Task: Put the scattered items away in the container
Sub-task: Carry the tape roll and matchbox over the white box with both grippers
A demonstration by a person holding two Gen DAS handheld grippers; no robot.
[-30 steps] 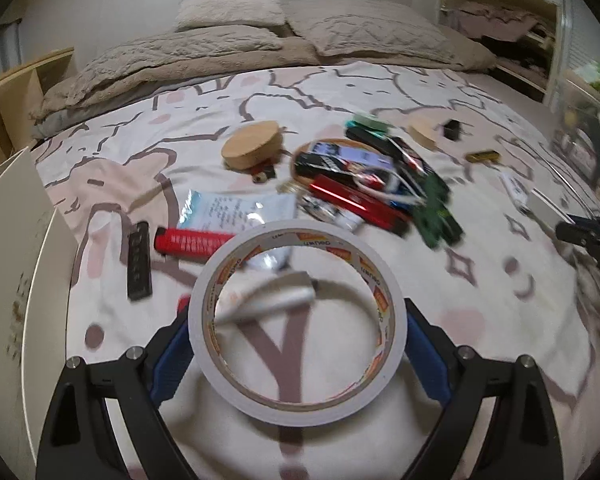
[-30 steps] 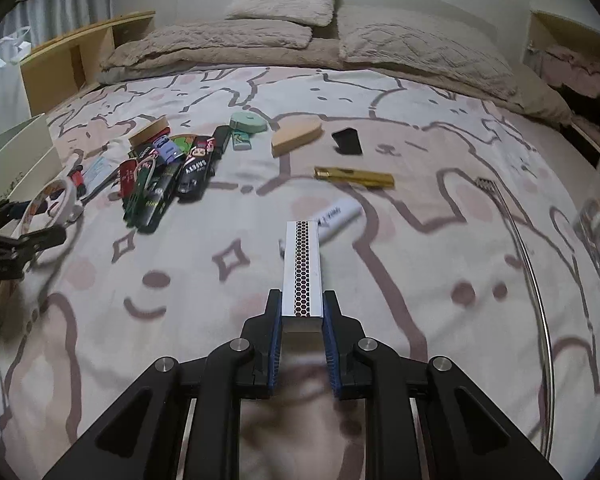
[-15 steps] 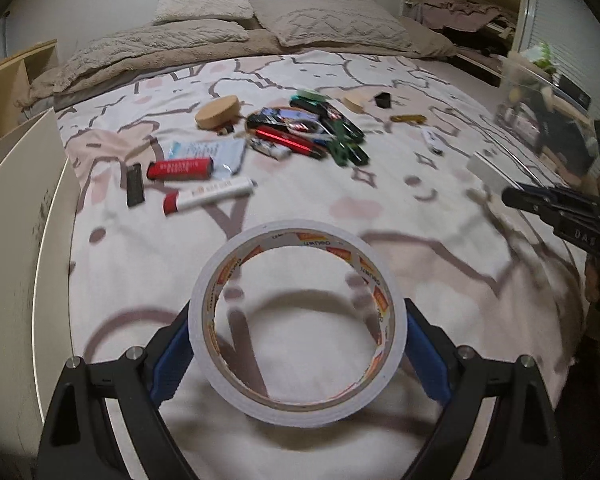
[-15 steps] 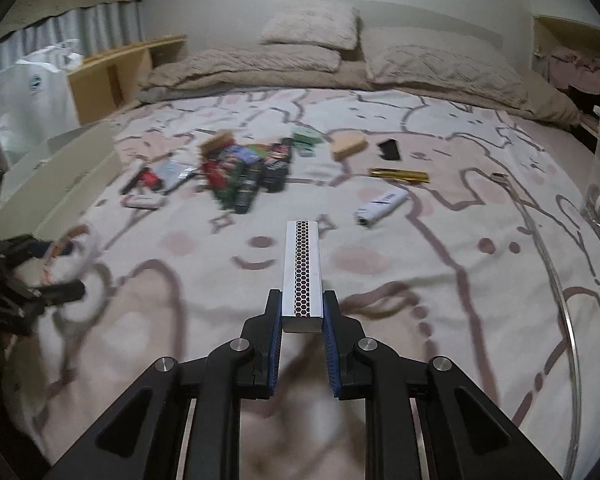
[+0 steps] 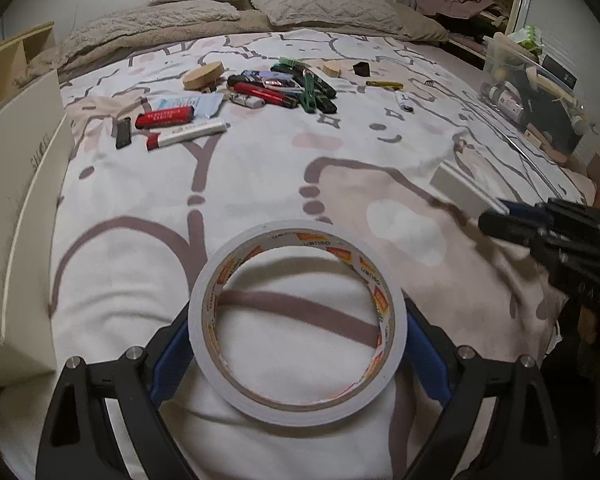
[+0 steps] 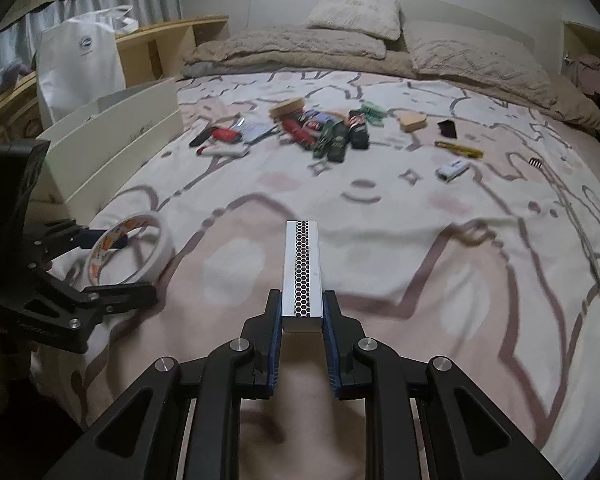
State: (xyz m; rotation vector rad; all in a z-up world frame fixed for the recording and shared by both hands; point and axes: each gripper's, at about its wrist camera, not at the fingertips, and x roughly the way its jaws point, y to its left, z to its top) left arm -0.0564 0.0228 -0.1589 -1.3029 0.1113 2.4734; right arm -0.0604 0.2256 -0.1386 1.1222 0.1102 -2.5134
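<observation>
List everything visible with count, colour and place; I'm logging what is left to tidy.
Roll of white tape: one, in the left tongs.
Silver box with honeycomb strip: one, in the right tongs.
White open container: one, bed's left edge.
Round cork lid: one, tan, mid-bed.
Red cylinder: one, near the cork lid.
White lighter: one, right of the pile.
Left tongs: black, blue pads.
Right tongs: black, blue pads.

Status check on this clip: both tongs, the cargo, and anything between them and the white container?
Left tongs shut on tape roll. Right tongs shut on silver box. White container left of both, path clear.
</observation>
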